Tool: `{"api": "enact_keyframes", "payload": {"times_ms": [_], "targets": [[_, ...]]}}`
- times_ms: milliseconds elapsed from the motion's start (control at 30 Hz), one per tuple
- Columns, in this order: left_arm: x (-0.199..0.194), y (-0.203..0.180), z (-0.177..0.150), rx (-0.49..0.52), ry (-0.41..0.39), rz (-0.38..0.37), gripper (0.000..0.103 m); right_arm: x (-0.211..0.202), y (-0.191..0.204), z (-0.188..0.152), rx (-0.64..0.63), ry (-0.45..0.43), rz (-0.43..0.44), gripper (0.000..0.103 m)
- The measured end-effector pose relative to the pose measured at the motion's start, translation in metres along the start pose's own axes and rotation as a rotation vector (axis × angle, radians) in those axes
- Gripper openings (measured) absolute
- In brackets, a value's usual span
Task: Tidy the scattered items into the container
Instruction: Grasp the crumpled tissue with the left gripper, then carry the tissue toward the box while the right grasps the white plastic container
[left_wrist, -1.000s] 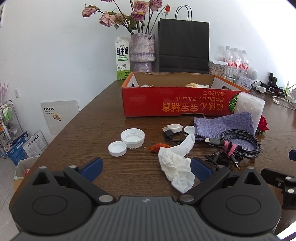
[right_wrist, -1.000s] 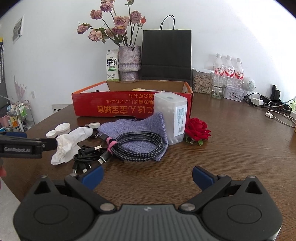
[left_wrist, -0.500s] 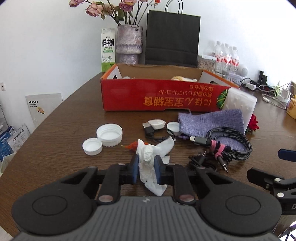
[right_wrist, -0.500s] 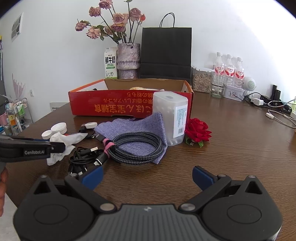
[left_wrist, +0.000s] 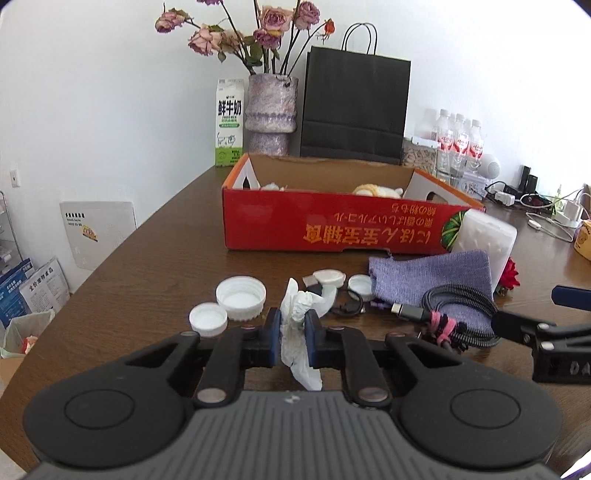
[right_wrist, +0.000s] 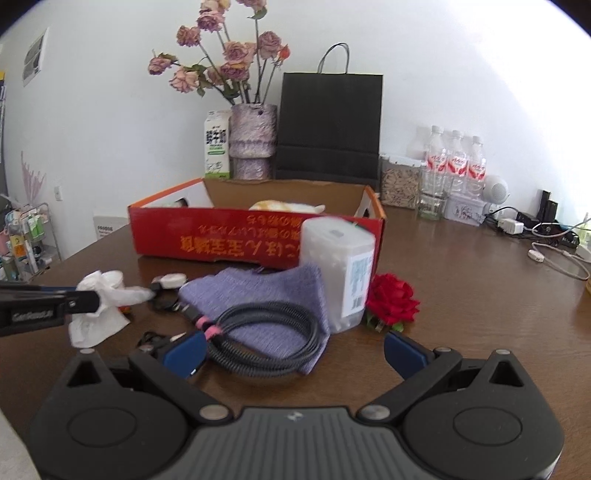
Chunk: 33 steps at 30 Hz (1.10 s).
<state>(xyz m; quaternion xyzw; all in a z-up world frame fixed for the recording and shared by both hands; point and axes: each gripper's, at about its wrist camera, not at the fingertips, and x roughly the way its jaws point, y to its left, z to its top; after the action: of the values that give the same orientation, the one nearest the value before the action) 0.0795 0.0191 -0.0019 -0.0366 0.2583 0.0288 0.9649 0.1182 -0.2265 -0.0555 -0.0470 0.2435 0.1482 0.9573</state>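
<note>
Crumpled white tissue (left_wrist: 295, 325), pinched upright

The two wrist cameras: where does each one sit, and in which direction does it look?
Left wrist: sits behind the left tongs, looks across the table toward the red box; its own fingers pinch a white tissue.
Right wrist: sits behind the open right tongs, looks over the black cable toward the same box.
Shared: box, tissue, purple cloth, cable; each view shows the other tongs at its edge.
</note>
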Motion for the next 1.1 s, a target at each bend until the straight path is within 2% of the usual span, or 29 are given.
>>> {"api": "enact_keyframes", "payload": {"times_ms": [300, 533, 600, 667, 700, 767, 1100], "targets": [[-0.001, -0.006, 0.024, 0.012, -0.080, -0.002, 0.014, 0.034, -0.021, 0.031, 0.011, -0.039, -0.059, 0.101], [0.005, -0.012, 0.036, 0.019, -0.099, -0.007, 0.014, 0.066, -0.031, 0.053, 0.022, -0.034, -0.044, 0.095], [0.006, -0.011, 0.037, 0.019, -0.097, -0.007, 0.014, 0.073, -0.033, 0.058, 0.027, -0.018, -0.024, 0.086], [0.008, -0.011, 0.037, 0.017, -0.095, -0.006, 0.014, 0.078, -0.036, 0.060, 0.042, 0.005, 0.013, 0.056], [0.007, -0.010, 0.037, 0.017, -0.095, -0.005, 0.014, 0.078, -0.037, 0.060, 0.049, 0.007, 0.023, 0.055], [0.009, -0.010, 0.038, 0.015, -0.096, -0.002, 0.014, 0.073, -0.038, 0.058, 0.050, -0.008, 0.035, 0.042], [0.010, -0.011, 0.049, 0.012, -0.126, -0.005, 0.014, 0.048, -0.045, 0.064, 0.063, -0.108, 0.036, 0.041]]}}
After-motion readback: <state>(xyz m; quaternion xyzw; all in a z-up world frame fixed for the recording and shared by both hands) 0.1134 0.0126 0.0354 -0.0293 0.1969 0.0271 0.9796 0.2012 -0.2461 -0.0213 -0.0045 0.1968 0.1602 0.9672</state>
